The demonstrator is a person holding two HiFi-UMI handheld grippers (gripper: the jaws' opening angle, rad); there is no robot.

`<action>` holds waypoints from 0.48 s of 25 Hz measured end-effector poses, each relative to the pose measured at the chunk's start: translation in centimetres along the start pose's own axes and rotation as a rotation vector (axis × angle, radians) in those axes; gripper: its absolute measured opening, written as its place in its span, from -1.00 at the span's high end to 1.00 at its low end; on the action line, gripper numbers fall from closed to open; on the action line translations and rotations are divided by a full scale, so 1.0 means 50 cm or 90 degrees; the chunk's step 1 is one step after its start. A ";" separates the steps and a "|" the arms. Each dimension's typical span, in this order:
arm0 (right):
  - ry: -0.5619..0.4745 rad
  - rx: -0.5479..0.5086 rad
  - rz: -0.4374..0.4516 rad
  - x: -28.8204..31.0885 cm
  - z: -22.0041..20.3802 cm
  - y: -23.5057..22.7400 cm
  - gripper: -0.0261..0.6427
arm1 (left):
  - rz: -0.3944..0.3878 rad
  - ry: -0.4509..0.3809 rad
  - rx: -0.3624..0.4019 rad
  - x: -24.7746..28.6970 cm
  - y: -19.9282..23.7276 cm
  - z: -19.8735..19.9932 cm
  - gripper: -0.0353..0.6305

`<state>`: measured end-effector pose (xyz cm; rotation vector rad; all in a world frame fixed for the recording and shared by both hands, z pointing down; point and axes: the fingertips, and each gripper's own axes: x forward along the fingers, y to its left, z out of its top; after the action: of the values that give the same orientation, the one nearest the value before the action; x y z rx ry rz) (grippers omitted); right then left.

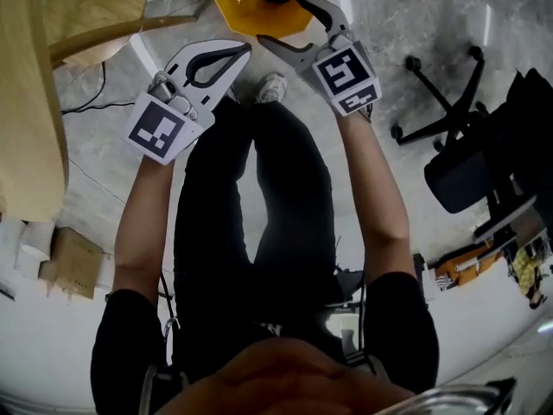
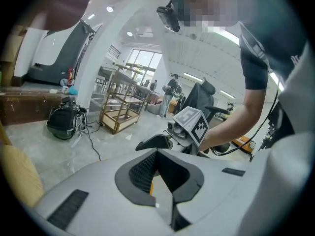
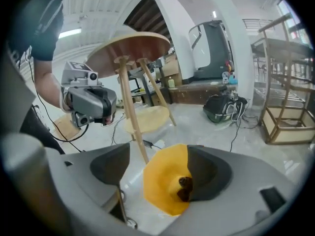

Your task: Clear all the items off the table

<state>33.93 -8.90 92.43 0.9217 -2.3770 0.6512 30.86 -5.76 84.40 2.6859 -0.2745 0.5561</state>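
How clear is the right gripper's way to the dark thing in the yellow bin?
Likely clear, yes: right gripper hangs above the yellow bin, jaws apart, nothing covering the dark thing.

The bin (image 3: 162, 181) was yellow, a dark brown lump (image 3: 185, 187) inside — cubes (image 1: 162, 130) black-and-white checked, floor (image 1: 389, 24) mottled grey.

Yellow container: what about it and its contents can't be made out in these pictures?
- Yellow container: head view, far part cut off by the top edge.
- Dark item inside it: right gripper view, partly behind a jaw of the right gripper; too small to identify.
- Round table: right gripper view, seen from beneath, its top hidden.
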 end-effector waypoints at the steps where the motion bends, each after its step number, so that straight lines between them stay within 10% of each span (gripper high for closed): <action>1: 0.000 0.000 0.006 -0.028 0.030 0.017 -0.17 | -0.002 -0.005 -0.003 -0.017 -0.019 0.031 0.86; 12: -0.114 -0.073 0.037 -0.424 0.507 0.195 0.61 | 0.071 -0.104 -0.019 -0.293 -0.182 0.448 0.86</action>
<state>33.54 -7.46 57.98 0.8982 -2.5774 0.4653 27.65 -4.91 56.32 2.7023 -0.4773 0.3615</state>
